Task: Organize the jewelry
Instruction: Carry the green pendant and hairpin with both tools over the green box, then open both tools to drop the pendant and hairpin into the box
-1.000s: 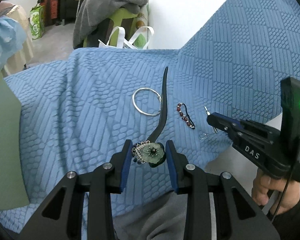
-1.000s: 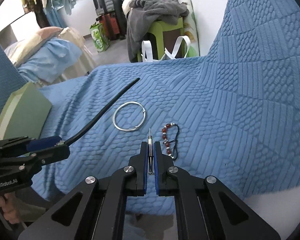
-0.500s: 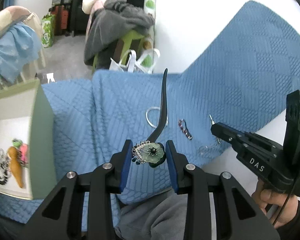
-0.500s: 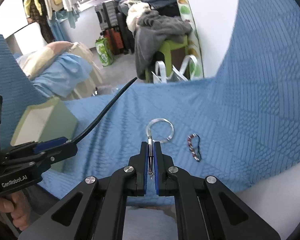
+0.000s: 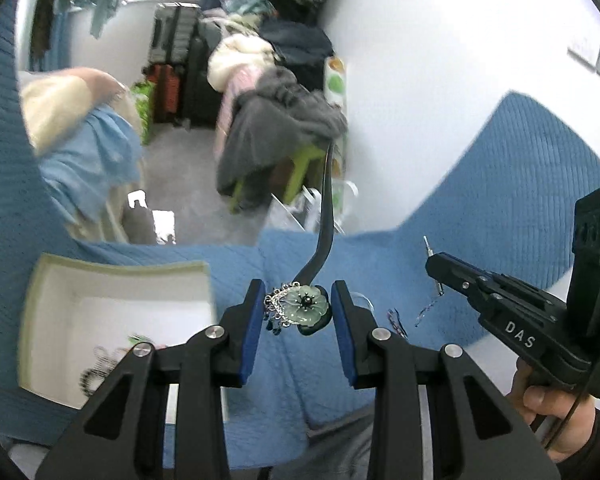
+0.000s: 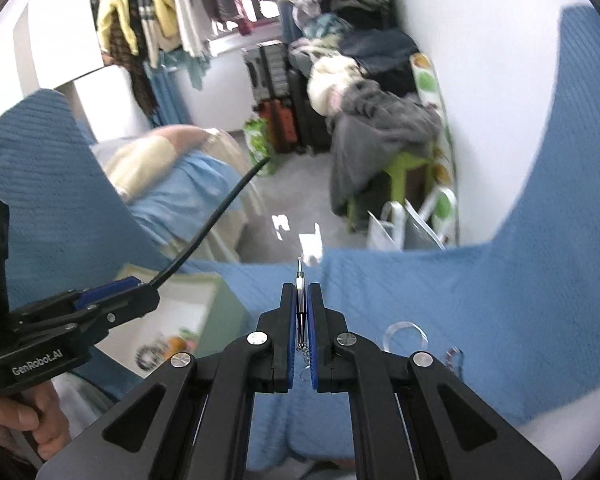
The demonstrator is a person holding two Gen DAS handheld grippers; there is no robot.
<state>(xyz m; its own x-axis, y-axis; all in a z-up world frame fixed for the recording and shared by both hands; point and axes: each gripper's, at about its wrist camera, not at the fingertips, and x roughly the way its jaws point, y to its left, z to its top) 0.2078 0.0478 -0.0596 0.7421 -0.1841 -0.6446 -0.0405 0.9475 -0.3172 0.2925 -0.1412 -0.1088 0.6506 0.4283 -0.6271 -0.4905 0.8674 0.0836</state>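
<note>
Two tongs: left tongs [image 5: 298, 312] clenched on one flower-headed hair stick [image 5: 308, 306], right tongs [image 6: 300, 312] clamped on one silver pin [image 6: 300, 296], both above blue bedspread [image 6: 480, 320]. One box [image 5: 116, 268] near bedspread's left edge. Readable: "DAS", "GenRobot.AI".

Both wrist cameras look forward and downward from close above the blue bedspread [image 5: 480, 280], sharing the cluttered room.
</note>
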